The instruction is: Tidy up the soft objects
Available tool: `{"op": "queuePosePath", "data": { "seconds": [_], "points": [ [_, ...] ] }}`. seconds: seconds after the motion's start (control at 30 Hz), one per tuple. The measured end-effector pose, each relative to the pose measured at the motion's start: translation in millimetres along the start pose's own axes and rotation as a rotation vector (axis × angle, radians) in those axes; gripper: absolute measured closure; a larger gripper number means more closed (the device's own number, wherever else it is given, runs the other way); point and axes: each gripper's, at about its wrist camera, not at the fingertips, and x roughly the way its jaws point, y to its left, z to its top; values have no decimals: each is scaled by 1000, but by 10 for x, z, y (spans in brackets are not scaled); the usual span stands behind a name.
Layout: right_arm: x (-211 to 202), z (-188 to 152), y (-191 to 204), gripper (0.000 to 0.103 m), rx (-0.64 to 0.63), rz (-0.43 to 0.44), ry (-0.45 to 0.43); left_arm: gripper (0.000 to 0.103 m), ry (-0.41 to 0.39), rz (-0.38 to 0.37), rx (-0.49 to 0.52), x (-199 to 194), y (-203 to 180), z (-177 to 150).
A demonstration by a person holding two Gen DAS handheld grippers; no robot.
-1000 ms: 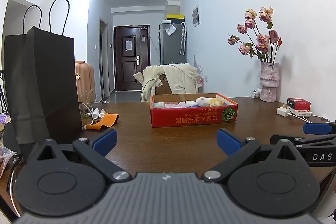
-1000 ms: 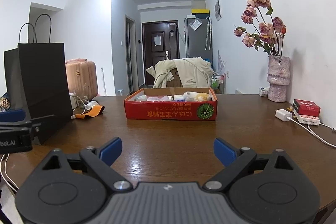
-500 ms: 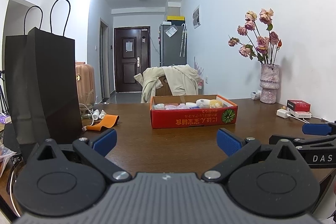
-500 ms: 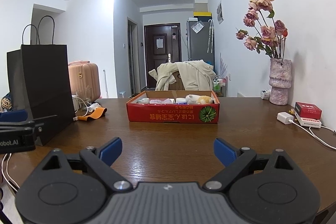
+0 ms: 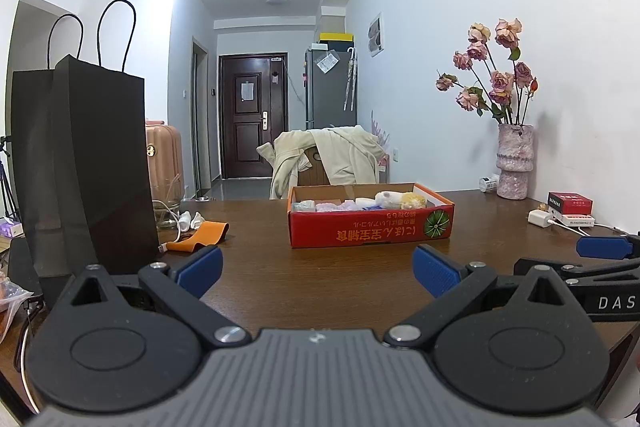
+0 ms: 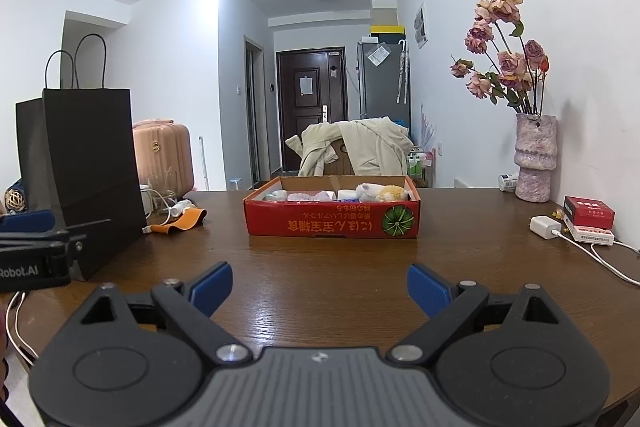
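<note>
Black claw (image 5: 316,273), blue ribbed pads (image 5: 434,271)

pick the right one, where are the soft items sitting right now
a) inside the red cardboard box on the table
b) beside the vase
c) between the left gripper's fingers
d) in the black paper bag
a: the soft items show over the rim of the red cardboard box on the table, while the left gripper and the right gripper are both open and empty, well short of the box.
</note>
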Motion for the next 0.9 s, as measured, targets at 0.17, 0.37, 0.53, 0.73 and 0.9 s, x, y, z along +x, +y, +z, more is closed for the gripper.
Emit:
{"op": "queuePosePath", "data": {
  "seconds": [0.17,0.37,0.53,0.73,0.9],
  "points": [
    [-1,1,15,9,1,4,0,0,0,3,0,-6,-2,3],
    [-7,-3,19,9,0,8,-6,0,-12,5,-1,-16,2,8],
    [-48,-1,44,9,-8,26,-32,0,-31,8,0,-37,6,23],
    [-70,29,44,1,-6,16,-54,0,-68,6,1,-87,2,41],
    [-103,47,35,0,-3,16,-81,0,-80,2,6,-98,-9,55]
  ]
}}
